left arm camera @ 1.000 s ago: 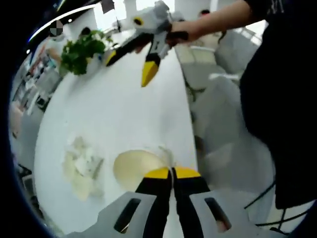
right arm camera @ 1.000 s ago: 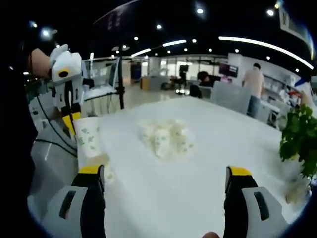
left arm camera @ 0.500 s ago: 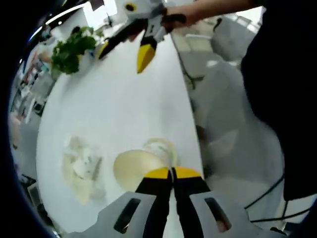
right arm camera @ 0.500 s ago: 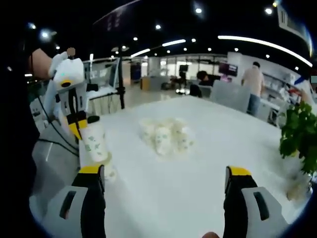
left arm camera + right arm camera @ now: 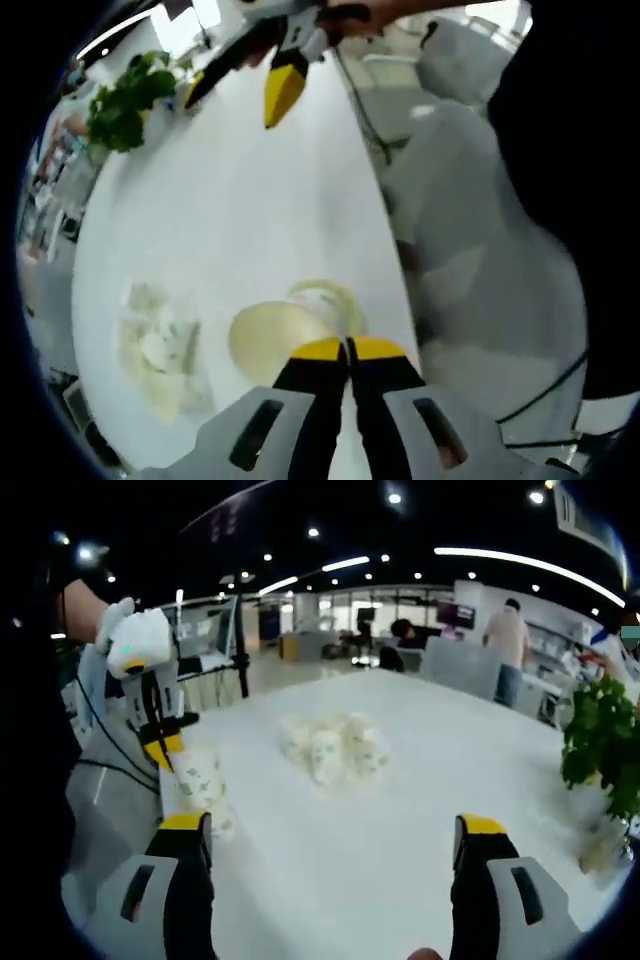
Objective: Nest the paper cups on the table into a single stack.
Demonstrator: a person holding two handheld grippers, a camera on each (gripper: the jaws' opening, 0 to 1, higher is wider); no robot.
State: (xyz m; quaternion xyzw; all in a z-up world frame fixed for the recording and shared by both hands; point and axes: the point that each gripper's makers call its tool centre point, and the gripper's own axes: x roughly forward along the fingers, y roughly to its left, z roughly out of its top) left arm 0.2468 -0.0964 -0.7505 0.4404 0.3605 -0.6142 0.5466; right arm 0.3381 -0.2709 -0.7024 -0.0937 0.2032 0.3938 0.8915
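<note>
Holding a paper cup (image 5: 268, 338) by its rim, your left gripper (image 5: 348, 349) has its jaws pinched together on the near wall, with the cup's open mouth facing the camera. A second cup (image 5: 330, 300) sits just beyond it, near the table's right edge, and the two overlap in the left gripper view; I cannot tell whether the held cup is already seated in it or only above it. In the right gripper view the held cup (image 5: 198, 778) looks tilted, hanging from the left gripper (image 5: 162, 748) over that lower cup (image 5: 216, 823).

Your right gripper (image 5: 332, 842) is spread wide with nothing between its jaws, hovering above the white table (image 5: 400, 810).

Watch the tilt: pushed down at an angle, the rim could catch and crumple, or the lower cup could skid off the close table edge, since nothing steadies it. A thin rim pinch could also let the cup swing or slip.

The remaining cups lie in a loose cluster (image 5: 330, 748) mid-table, well apart from your stack; several seem tipped or jumbled, so picking one out cleanly may be awkward. A potted plant (image 5: 600, 750) stands at the far right, and people and chairs sit beyond the table, none of them in your way.
</note>
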